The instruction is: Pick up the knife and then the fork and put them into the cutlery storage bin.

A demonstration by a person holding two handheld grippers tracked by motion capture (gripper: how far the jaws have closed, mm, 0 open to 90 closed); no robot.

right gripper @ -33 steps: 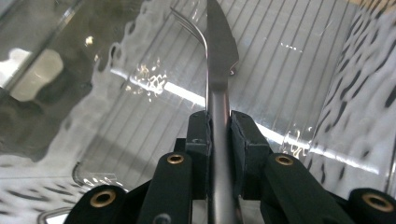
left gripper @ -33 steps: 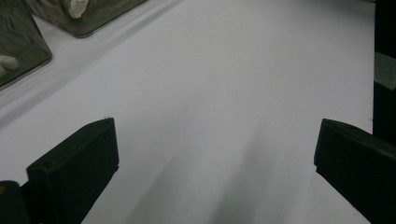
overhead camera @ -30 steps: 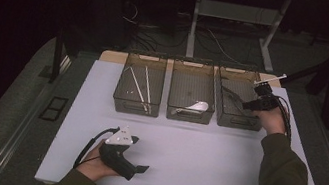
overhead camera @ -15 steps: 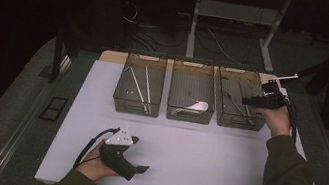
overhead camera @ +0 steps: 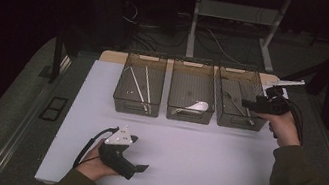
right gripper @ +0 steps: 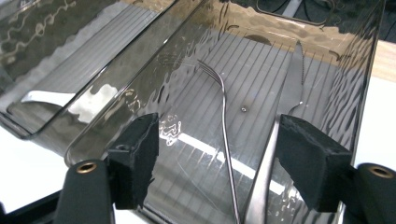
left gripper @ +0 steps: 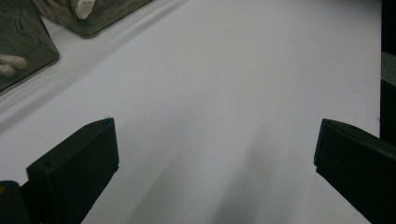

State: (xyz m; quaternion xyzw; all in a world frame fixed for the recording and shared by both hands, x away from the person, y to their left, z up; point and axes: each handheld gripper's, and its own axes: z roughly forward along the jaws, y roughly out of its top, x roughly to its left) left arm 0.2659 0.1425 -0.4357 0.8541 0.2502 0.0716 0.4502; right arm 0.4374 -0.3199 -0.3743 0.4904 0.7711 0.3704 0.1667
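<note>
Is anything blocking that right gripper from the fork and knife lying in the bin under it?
Nothing visible does. The right gripper hangs over the right bin, open, its jaws having just been opening with nothing between them. The fork and knife lie uncovered on the bin's floor.

Right gripper lifts clear of the bin

The right gripper (overhead camera: 247,104) now sits higher at the right bin's (overhead camera: 238,121) edge, its jaws just opening (nothing between them); the knife (right gripper: 285,112) lies inside beside the fork (right gripper: 223,107).

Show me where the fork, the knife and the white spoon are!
fork (right gripper: 223,100): right gripper view, on its thin handle.
knife (right gripper: 293,84): right gripper view, on its blade.
white spoon (overhead camera: 196,106): high view, on its bowl.
</note>
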